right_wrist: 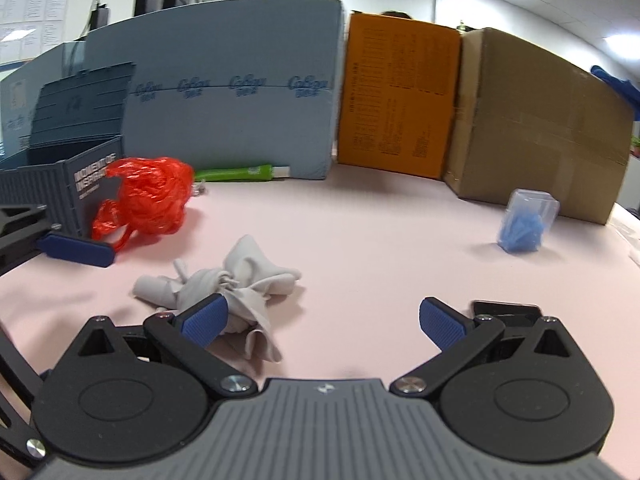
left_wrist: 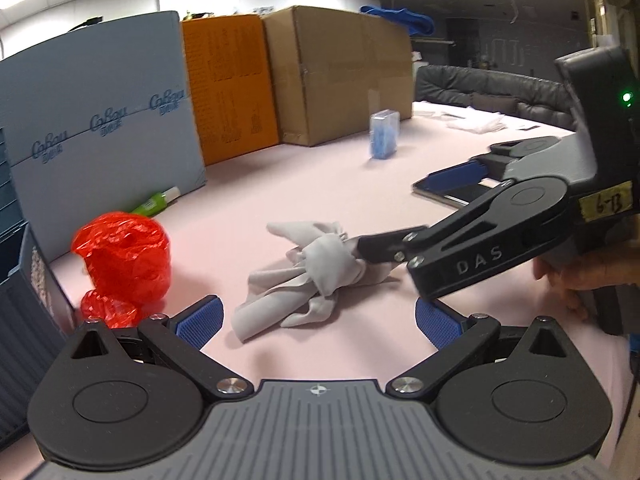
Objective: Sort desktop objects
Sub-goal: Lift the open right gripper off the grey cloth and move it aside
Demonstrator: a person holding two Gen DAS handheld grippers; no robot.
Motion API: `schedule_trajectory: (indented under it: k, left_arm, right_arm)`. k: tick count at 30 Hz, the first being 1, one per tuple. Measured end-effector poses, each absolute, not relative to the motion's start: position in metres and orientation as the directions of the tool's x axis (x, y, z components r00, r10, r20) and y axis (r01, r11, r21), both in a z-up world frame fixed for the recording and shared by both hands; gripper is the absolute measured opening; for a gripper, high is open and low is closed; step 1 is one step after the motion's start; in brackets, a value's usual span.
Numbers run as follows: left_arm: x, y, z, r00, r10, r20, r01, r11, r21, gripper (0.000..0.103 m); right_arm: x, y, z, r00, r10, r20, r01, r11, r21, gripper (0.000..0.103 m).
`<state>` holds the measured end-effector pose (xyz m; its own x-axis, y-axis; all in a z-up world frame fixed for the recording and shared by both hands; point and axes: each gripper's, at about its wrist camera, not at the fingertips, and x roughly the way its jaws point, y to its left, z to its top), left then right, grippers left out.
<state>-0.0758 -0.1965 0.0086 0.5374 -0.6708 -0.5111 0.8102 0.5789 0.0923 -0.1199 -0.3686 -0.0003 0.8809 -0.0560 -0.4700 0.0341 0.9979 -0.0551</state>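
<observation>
Table: pink top. Boxes stood along its far edge: a brown carton at 1 o'clock, an orange box at 12. Red bag: crumpled, at 10 o'clock, just beside a grey crate. Cloth: grey, bunched, mid-table (one finger of the right gripper touched it). Clear box of blue bits: 2 o'clock. Green tube: lay at 11. Right gripper: fingers spread, nothing held. Left gripper: likewise spread, cloth at 12.

Cloth right of bag
</observation>
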Motion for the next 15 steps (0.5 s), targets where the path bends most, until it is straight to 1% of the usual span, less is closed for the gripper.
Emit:
schedule_trajectory:
  k: [3, 7, 11, 15]
  left_arm:
    - [-0.0775, -0.199, 0.0089, 0.54, -0.672, -0.507, 0.816, 0.565, 0.12, 0.103]
    - [-0.074, -0.2044, 0.0051, 0.581, -0.612, -0.537, 0.785, 0.597, 0.168, 0.103]
    - [-0.0709, -0.2061, 0.0032, 0.568, -0.605, -0.558, 0.79, 0.592, 0.162, 0.103]
    - [-0.0689, -0.2017, 0.0042, 0.559, -0.623, -0.548, 0.795, 0.589, 0.141, 0.103]
  right_arm:
    - [-0.1215, -0.3683, 0.0002, 0.886, -0.014, -0.464, -0.006, 0.999, -0.042, 0.103]
    - [-0.1215, -0.372, 0.0003, 0.888, 0.026, -0.459, -0.032, 0.999, -0.005, 0.103]
    - [-0.1208, -0.3756, -0.0001, 0.886, 0.054, -0.461, -0.045, 0.998, 0.032, 0.103]
    - [-0.1198, -0.3743, -0.0017, 0.883, 0.057, -0.465, -0.045, 0.998, 0.036, 0.103]
